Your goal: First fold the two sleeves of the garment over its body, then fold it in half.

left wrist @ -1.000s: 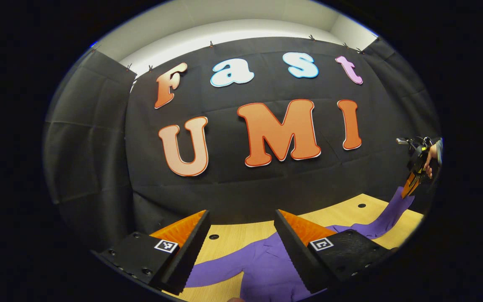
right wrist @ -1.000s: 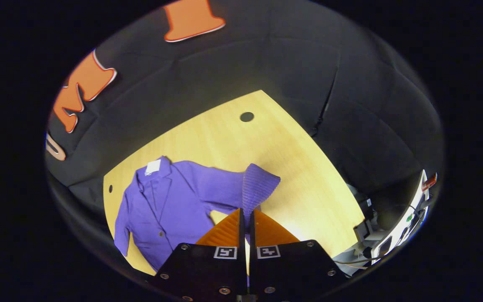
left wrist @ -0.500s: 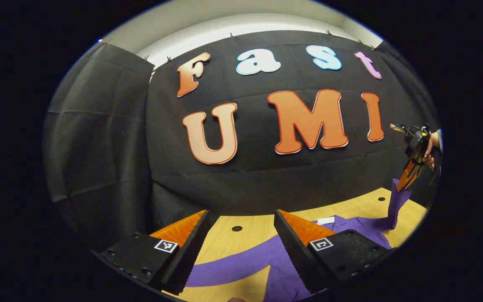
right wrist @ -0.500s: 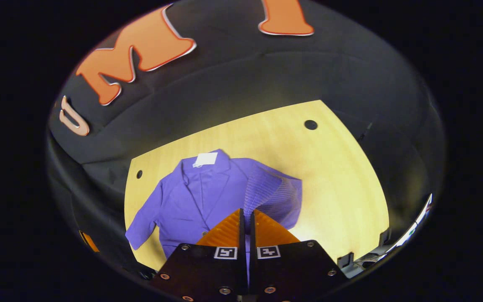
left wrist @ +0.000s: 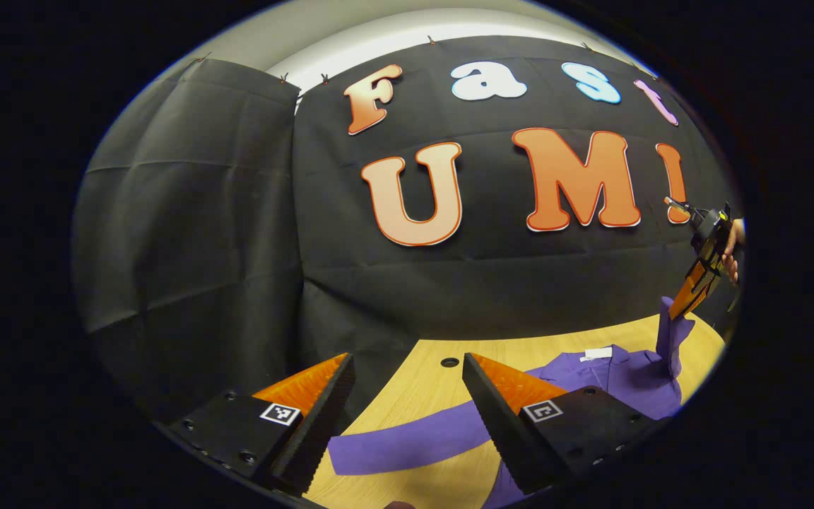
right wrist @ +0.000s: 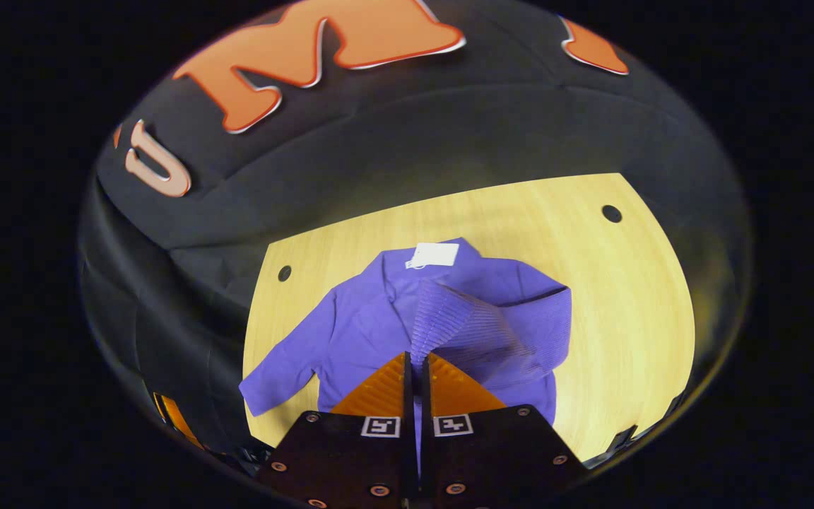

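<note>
garment: we see the purple jacket point(right wrist: 386, 318) lying face up on the tabletop point(right wrist: 626, 297), collar and white tag point(right wrist: 434, 254) at the far end.
right tongs: right tongs point(right wrist: 415, 362) pinched tight on the cuff of the right sleeve point(right wrist: 478, 325), both fingers on the cloth; sleeve lifted and hanging over the jacket's chest. in the left gripper view we see the right tongs point(left wrist: 682, 305) held up at the far right with the sleeve dangling down.
left tongs: left tongs point(left wrist: 407, 367) gaping wide, holding nothing, hovering above the near left of the tabletop.
left sleeve: left sleeve point(left wrist: 407, 438) flat, stretched out to the side, not folded.
done: nothing finished; we judge the first sleeve fold is midway, sleeve over the body but not laid down.
left: drop and release right sleeve, fold left sleeve over, then fold jacket in half.
</note>
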Tool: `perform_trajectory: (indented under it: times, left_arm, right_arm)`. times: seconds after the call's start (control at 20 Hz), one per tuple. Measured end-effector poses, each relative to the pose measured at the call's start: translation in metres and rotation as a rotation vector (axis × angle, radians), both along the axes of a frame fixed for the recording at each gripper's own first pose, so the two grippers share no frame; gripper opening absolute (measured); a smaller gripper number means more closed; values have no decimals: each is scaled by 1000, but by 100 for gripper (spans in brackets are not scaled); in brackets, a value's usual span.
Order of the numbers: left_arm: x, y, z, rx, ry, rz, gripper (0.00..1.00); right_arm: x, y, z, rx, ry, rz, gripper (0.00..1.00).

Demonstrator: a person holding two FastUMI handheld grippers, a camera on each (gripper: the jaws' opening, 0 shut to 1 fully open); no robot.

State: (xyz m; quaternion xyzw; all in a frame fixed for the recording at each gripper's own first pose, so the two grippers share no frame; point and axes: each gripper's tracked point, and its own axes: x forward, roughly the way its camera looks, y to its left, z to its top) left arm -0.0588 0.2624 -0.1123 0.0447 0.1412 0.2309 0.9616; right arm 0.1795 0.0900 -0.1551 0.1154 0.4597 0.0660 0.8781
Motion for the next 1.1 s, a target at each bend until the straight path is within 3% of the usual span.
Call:
perform_trajectory:
  times: [0.35, 0.6, 0.85, 0.95, 1.0, 1.05, 1.1]
  left_arm:
    - [-8, 34, -14, 30, 30, 35, 98]
    - [-7, 51, -23, 47, 58, 39, 98]
    - [-3, 67, -39, 55, 93, 32, 98]
    - [-1, 73, -46, 29, 102, 31, 98]
    - [2, 74, -51, 10, 109, 29, 98]
    - [1, 77, -56, -7, 121, 29, 98]
    - [3, 81, -62, -27, 135, 34, 98]
  right_arm:
    - [5, 72, -12, 50, 14, 60, 2]
    - [9, 108, -25, 90, 23, 46, 2]
    - [6, 151, -12, 222, -10, 59, 12]
    - [4, 155, 1, 237, -62, 68, 28]
    - [4, 152, 8, 235, -99, 75, 44]
    - [4, 149, 15, 221, -136, 81, 48]
    - [2, 142, 23, 207, -176, 85, 68]
